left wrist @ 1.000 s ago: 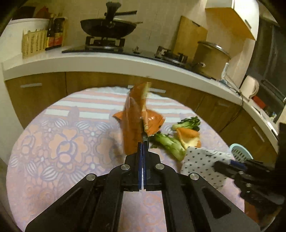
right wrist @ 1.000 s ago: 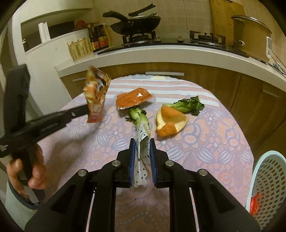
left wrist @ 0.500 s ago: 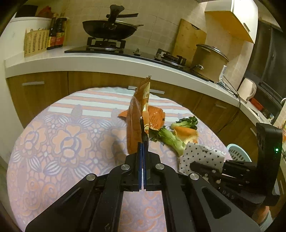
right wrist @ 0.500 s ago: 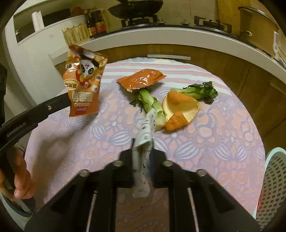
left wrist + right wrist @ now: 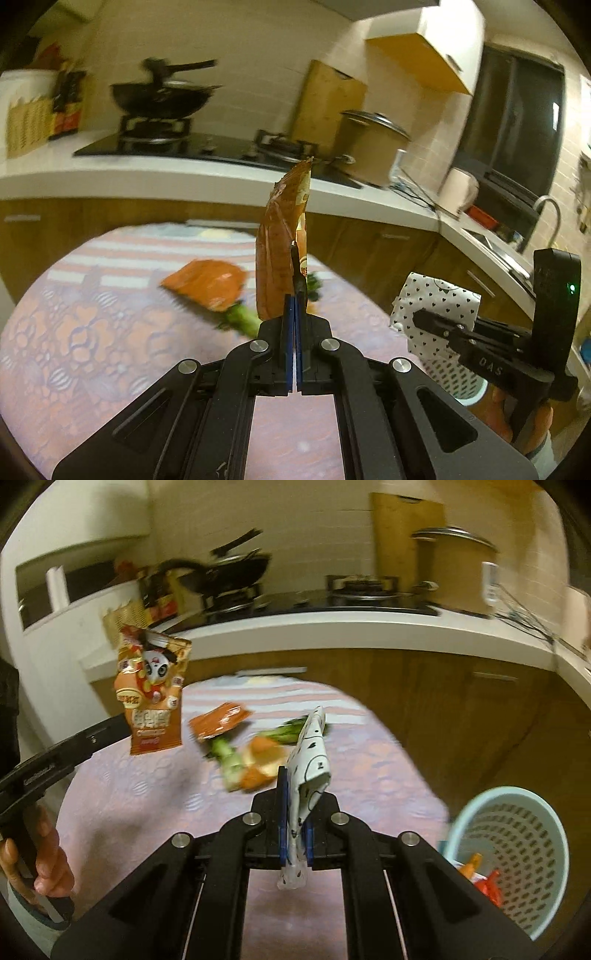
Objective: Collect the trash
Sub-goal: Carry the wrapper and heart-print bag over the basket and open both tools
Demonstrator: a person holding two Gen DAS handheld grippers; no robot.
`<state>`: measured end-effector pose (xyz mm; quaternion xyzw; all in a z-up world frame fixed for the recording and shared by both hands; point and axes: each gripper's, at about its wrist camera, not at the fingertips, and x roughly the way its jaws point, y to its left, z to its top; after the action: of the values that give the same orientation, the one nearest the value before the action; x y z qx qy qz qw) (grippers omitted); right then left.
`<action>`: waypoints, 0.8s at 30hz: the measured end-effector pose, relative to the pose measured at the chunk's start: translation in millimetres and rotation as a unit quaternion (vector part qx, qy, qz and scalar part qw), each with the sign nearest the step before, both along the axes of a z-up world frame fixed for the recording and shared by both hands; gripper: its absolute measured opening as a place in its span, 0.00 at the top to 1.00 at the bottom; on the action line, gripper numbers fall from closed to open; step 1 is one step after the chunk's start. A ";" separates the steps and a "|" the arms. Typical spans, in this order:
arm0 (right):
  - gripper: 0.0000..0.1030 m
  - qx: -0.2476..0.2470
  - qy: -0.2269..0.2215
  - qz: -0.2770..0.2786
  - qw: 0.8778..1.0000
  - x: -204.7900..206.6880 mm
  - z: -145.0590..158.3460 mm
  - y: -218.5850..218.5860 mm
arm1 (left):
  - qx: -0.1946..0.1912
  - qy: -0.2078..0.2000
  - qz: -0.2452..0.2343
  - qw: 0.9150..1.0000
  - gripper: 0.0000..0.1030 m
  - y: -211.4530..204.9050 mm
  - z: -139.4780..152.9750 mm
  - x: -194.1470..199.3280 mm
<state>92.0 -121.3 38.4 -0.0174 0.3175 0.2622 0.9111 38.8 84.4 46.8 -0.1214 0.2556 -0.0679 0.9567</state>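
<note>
My left gripper (image 5: 294,314) is shut on an orange snack bag (image 5: 282,251), held upright above the round table; the bag's printed face shows in the right wrist view (image 5: 153,690). My right gripper (image 5: 295,812) is shut on a white wrapper with black hearts (image 5: 309,760), also seen at the right of the left wrist view (image 5: 434,314). A light blue trash basket (image 5: 517,853) with some wrappers in it stands at the lower right, beside the table.
On the patterned tablecloth (image 5: 147,794) lie a flat orange packet (image 5: 219,722), green vegetable stalks (image 5: 229,762) and orange peel (image 5: 258,764). Behind runs a white counter (image 5: 332,627) with a wok, a stove and a pot.
Both grippers have lifted their wrappers higher off the table and swung to the right. The blue basket now shows more fully in the right wrist view.
</note>
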 end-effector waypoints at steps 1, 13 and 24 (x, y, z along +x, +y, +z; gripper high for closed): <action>0.95 0.004 -0.002 -0.011 1.000 1.0 1.8 -11.6 | 0.004 -0.002 -0.012 1.000 1.00 -12.2 2.6 4.3; 0.95 0.016 -0.006 -0.117 0.993 7.4 -5.7 -131.4 | 0.001 -0.003 -0.119 0.993 1.00 -125.7 3.9 41.5; 0.95 0.021 0.047 -0.192 0.980 22.0 -47.9 -214.4 | 0.009 0.064 -0.214 0.975 1.00 -221.8 -36.6 90.0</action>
<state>114.0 -335.6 -9.4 0.0754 0.3515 0.0895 0.9288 128.8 -137.4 10.2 -0.0596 0.3370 -0.2614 0.9026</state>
